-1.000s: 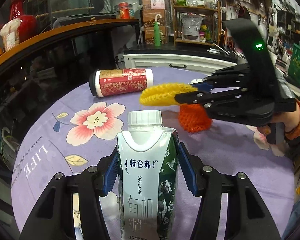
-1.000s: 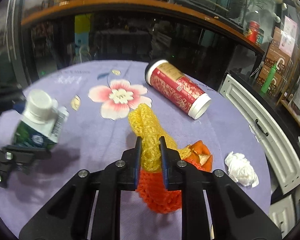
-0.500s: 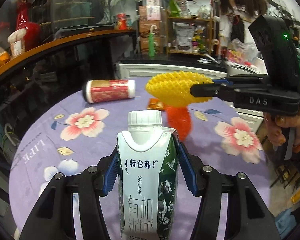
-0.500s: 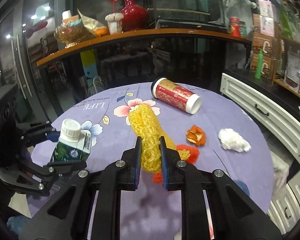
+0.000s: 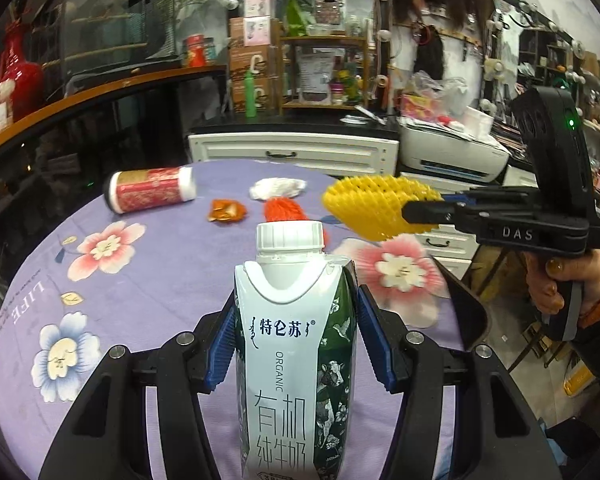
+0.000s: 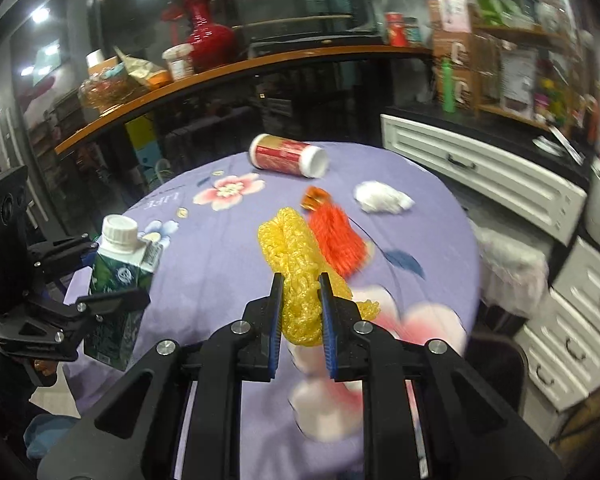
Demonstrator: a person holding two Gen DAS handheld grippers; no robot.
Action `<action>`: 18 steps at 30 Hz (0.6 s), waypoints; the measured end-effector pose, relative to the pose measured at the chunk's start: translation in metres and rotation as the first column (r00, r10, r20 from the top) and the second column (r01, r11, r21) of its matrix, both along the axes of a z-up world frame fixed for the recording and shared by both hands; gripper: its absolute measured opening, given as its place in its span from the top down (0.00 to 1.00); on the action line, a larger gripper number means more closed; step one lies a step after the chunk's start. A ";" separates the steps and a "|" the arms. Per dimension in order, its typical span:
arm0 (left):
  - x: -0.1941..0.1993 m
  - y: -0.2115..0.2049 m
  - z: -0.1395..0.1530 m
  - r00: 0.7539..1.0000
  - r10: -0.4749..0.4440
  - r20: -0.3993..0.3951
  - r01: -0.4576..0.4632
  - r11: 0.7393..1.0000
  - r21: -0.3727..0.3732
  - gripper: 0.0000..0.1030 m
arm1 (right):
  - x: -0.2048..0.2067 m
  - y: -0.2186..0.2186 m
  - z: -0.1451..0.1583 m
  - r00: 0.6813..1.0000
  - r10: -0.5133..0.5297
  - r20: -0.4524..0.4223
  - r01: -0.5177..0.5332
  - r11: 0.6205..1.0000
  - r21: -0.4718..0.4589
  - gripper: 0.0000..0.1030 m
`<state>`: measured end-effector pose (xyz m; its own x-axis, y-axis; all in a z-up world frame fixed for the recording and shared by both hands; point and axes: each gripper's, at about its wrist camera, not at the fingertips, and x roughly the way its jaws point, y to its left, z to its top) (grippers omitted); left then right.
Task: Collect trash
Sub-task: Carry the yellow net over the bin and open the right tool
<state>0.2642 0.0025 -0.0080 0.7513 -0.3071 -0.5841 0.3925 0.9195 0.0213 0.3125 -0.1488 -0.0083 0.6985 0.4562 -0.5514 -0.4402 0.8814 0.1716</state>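
Observation:
My left gripper (image 5: 294, 336) is shut on a white and green milk carton (image 5: 296, 364) and holds it upright above the near edge of the round table (image 5: 148, 296); the carton also shows in the right wrist view (image 6: 120, 276). My right gripper (image 6: 301, 312) is shut on a yellow foam net (image 6: 296, 268), lifted above the table's right side; the net also shows in the left wrist view (image 5: 376, 208). On the table lie an orange foam net (image 6: 338, 240), an orange wrapper (image 5: 226, 211), a white crumpled tissue (image 6: 382, 198) and a red cylindrical can (image 5: 152, 190) on its side.
The table has a purple flowered cloth. White drawer cabinets (image 6: 500, 184) stand behind and to the right of it. A dark curved counter with an orange top (image 6: 220, 76) runs behind on the left. A printer (image 5: 456, 152) sits at the right.
Both grippers have pulled back and up from the table with the carton and the yellow net. The orange net has stayed on the table. More of the table now shows.

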 end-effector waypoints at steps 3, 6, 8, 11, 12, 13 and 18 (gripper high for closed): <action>-0.004 -0.019 -0.004 0.999 -0.031 -0.012 0.031 0.999 -0.023 0.46 | -0.017 -0.026 -0.009 0.999 -0.046 -0.010 0.046 0.999 0.002 0.83; -0.007 -0.043 -0.010 0.998 -0.061 -0.014 0.061 0.998 -0.027 0.46 | -0.033 -0.051 -0.019 0.995 -0.093 -0.025 0.093 0.996 0.003 0.83; -0.009 -0.056 -0.011 0.996 -0.083 -0.015 0.082 0.996 -0.032 0.46 | -0.042 -0.064 -0.024 0.992 -0.123 -0.027 0.123 0.992 -0.004 0.83; -0.013 -0.082 -0.013 0.992 -0.128 -0.008 0.128 0.991 -0.040 0.46 | -0.055 -0.085 -0.033 0.985 -0.171 -0.034 0.171 0.985 -0.014 0.83; -0.014 -0.089 -0.014 0.990 -0.140 -0.007 0.139 0.989 -0.039 0.46 | -0.059 -0.092 -0.037 0.981 -0.187 -0.041 0.187 0.982 -0.015 0.83; -0.014 -0.099 -0.015 0.988 -0.157 -0.006 0.156 0.987 -0.038 0.46 | -0.061 -0.098 -0.041 0.978 -0.203 -0.045 0.202 0.979 -0.022 0.83; -0.016 -0.134 -0.021 0.976 -0.219 -0.013 0.218 0.975 -0.053 0.46 | -0.065 -0.124 -0.070 0.958 -0.273 -0.088 0.270 0.962 -0.046 0.83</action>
